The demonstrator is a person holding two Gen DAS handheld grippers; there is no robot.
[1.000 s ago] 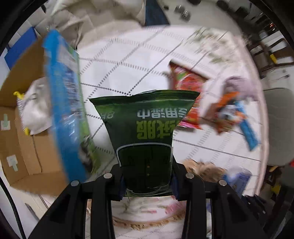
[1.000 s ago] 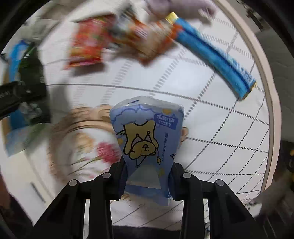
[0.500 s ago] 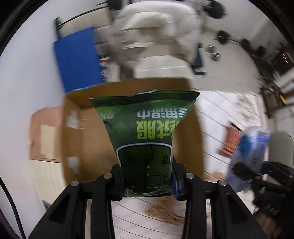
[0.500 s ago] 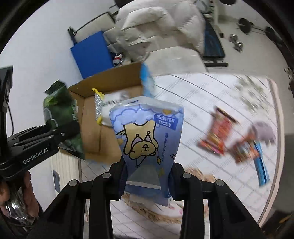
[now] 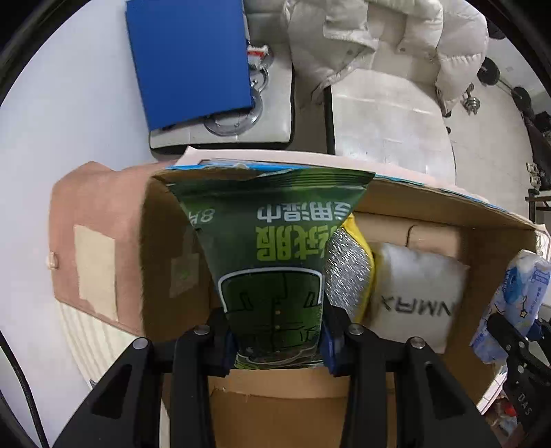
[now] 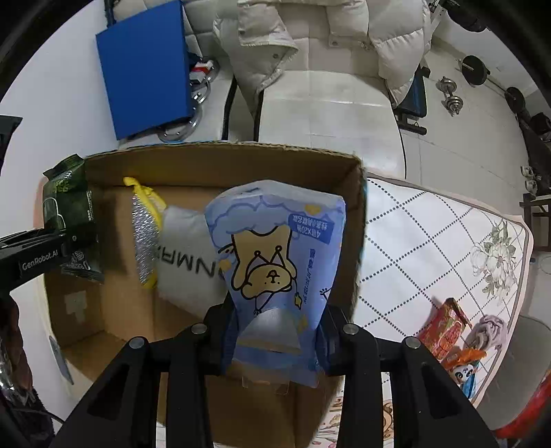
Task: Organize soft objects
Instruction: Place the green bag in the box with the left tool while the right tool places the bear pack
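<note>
My left gripper (image 5: 277, 339) is shut on a dark green wipes pack (image 5: 272, 248) and holds it over the left part of an open cardboard box (image 5: 162, 241). My right gripper (image 6: 275, 341) is shut on a light blue tissue pack (image 6: 275, 255) with a bear drawing and holds it over the right part of the same box (image 6: 220, 162). In the box lie a white pack (image 5: 416, 296) and a silver and yellow pouch (image 5: 347, 272). The right gripper's blue pack shows in the left wrist view (image 5: 513, 296). The green pack shows in the right wrist view (image 6: 70, 220).
The box stands at the left end of a quilted white mat (image 6: 430, 241). Red and orange snack packs (image 6: 447, 331) and a purple cloth (image 6: 489, 327) lie on the mat at right. Behind the box are a blue board (image 6: 148, 69) and a white jacket (image 6: 310, 31) on a sofa.
Both grippers swung from the mat to the box, each holding its pack. They now hang over the box opening, the left one over its left part, the right one over its right part.
</note>
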